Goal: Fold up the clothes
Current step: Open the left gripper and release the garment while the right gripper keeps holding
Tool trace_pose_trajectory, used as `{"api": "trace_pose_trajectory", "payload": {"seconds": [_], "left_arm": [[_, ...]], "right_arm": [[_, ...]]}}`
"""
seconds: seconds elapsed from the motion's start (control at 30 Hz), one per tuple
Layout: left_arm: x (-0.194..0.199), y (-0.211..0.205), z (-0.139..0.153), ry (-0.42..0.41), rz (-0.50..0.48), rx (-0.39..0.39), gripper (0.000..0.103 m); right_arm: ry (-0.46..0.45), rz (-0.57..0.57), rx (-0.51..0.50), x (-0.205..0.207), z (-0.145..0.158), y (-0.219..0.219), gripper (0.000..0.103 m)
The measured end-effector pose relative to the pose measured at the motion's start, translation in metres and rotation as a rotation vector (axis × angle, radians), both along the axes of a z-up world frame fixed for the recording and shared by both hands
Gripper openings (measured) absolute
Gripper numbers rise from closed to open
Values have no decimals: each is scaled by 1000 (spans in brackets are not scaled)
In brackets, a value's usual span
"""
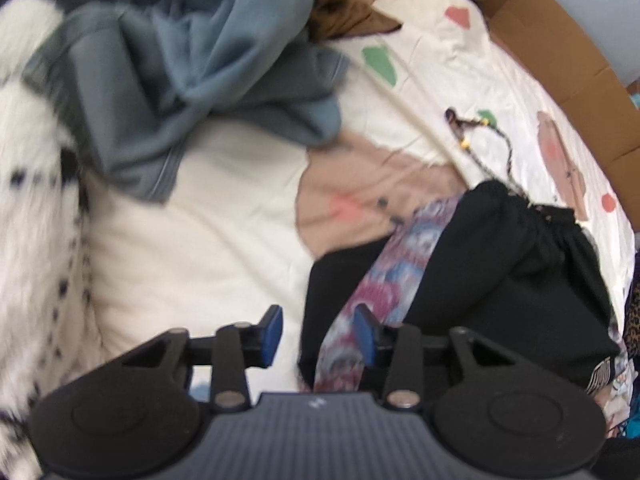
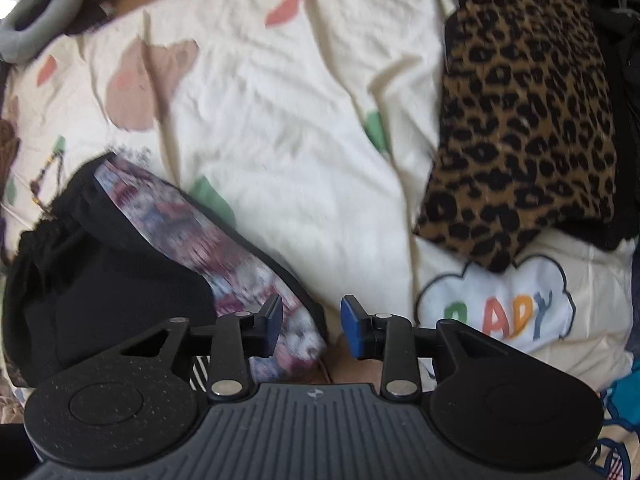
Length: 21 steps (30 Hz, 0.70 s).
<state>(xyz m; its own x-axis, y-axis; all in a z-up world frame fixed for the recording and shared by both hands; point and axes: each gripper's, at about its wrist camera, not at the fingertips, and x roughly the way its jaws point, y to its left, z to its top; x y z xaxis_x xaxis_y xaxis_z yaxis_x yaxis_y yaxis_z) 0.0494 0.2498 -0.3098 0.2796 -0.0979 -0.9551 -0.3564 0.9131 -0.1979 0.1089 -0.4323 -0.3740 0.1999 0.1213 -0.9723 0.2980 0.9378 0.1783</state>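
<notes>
A black garment (image 1: 500,276) with a purple-blue patterned stripe (image 1: 396,256) lies bunched on the cream bed cover (image 1: 200,240). My left gripper (image 1: 319,330) hovers open over its near left edge, with nothing between its fingers. In the right wrist view the same black garment (image 2: 100,264) lies at the lower left, its patterned stripe (image 2: 224,252) running under my right gripper's left finger. My right gripper (image 2: 311,326) is open just above the garment's edge and the cover. A beaded drawstring (image 1: 496,136) trails from the waistband.
A crumpled blue-grey garment (image 1: 192,64) and a brown one (image 1: 344,4) lie at the far side. White fluffy fabric with black dots (image 1: 32,216) lies left. A folded leopard-print garment (image 2: 524,112) sits right. A cardboard wall (image 1: 560,52) borders the bed.
</notes>
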Motion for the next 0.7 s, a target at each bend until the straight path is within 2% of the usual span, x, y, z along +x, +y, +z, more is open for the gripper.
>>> {"api": "trace_pose_trajectory", "payload": {"seconds": [0.07,0.2,0.43,0.57,0.7], "left_arm": [[12,-2,4,-26,-11,-2,59],[39,-12,6,-80,-43,-9,61],[87,-34,2,-130,-136,-6,63],[111,-44,1,-152,-181,11,64],[134,-52,-3,-175,-196,19,64]], "right_arm": [[-37,11,10,5,5,5,39],[-138,47,52,18,17,20,39],[-249,77,59,45,24,39,40],[-308,88,75,56,27,44,50],[-348,89,76,68,29,51,52]]}}
